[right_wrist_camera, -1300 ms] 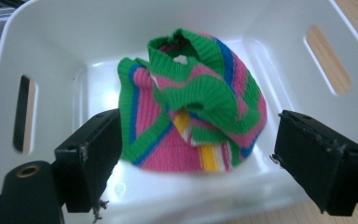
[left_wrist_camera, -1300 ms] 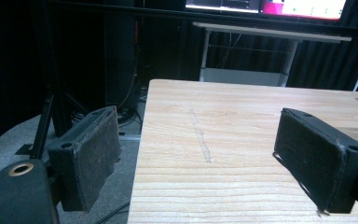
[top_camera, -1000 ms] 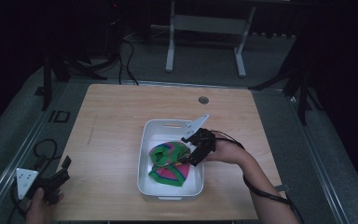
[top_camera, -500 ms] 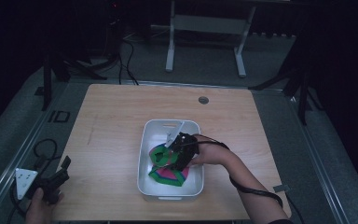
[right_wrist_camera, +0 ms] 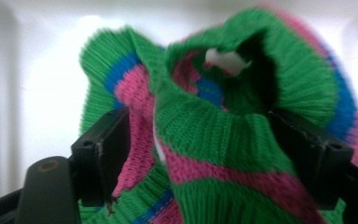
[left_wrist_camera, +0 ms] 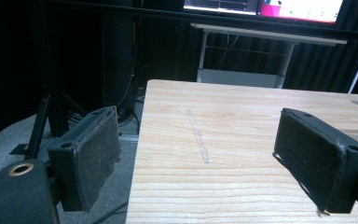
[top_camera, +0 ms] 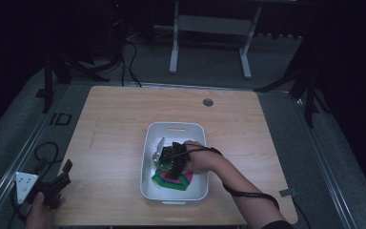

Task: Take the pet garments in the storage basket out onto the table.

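A white bin (top_camera: 174,126) stands on the wooden table, holding a green, pink and blue knit cloth (top_camera: 174,183). My right gripper (top_camera: 167,164) is down inside the bin, on top of the cloth. In the right gripper view a raised fold of the knit cloth (right_wrist_camera: 214,126) fills the gap between the jaws of my right gripper (right_wrist_camera: 205,154), which have just been closing and still stand wide. My left gripper (top_camera: 63,172) rests at the table's front left corner, open, with nothing in my left gripper (left_wrist_camera: 209,158) but bare wood beyond.
The wooden table (top_camera: 114,129) has a round cable hole (top_camera: 208,102) near its far edge. A white desk frame (top_camera: 209,28) stands on the floor behind the table. The bin's white wall (right_wrist_camera: 42,70) lies close behind the cloth.
My right gripper has moved from the bin's far right rim leftward and down onto the knit cloth. The left gripper has stayed put.
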`<state>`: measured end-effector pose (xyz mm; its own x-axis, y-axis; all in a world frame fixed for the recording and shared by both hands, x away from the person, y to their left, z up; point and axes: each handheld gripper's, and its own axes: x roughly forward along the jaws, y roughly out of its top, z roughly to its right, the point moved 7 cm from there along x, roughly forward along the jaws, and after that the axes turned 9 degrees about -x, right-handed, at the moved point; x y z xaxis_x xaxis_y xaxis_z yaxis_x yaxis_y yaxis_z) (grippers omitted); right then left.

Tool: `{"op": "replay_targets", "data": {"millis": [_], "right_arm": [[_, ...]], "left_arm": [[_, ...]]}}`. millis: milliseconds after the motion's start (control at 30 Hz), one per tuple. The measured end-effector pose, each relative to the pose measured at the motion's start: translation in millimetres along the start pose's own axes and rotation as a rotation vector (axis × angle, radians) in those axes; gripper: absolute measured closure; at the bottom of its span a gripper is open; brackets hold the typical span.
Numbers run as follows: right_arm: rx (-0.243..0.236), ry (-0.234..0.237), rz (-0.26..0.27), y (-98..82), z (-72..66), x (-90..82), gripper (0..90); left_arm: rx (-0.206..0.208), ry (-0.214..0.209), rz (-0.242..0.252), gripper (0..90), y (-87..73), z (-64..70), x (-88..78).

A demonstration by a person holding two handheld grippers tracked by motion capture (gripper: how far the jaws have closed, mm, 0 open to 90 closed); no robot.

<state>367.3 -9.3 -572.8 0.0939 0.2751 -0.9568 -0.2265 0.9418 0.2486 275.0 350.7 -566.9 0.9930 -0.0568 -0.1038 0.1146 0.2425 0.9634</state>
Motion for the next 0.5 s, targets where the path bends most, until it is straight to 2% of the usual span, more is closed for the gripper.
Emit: {"op": "replay_targets", "data": {"millis": [33, 100, 133, 167, 367, 500], "right_arm": [[0.0, 0.005, -0.026, -0.4, -1.6, 4.1, 25.7], [-0.03, -0.015, -0.077, -1.2, -2.1, 11.9, 40.3], [-0.045, -0.023, -0.093, -1.0, -3.4, 13.7, 44.7], [-0.051, -0.045, -0.079, 2.3, -2.3, 9.2, 69.8], [-0.026, -0.027, -0.037, 4.0, -1.5, -3.1, 75.0], [-0.013, -0.052, 0.012, 0.7, 1.5, -23.3, 75.4]], "left_arm": [[-0.001, 0.0, 0.0, 14.8, 0.0, -0.1, 0.0], [-0.002, 0.0, 0.0, 14.8, 0.0, -0.3, -0.1], [-0.002, 0.0, 0.0, 14.8, 0.0, -0.4, -0.2], [-0.003, 0.0, 0.0, 14.7, 0.0, -0.4, -0.3], [-0.004, 0.0, 0.0, 14.8, 0.0, -0.5, -0.4], [-0.003, 0.0, 0.0, 14.8, 0.0, -0.5, -0.3]]}}
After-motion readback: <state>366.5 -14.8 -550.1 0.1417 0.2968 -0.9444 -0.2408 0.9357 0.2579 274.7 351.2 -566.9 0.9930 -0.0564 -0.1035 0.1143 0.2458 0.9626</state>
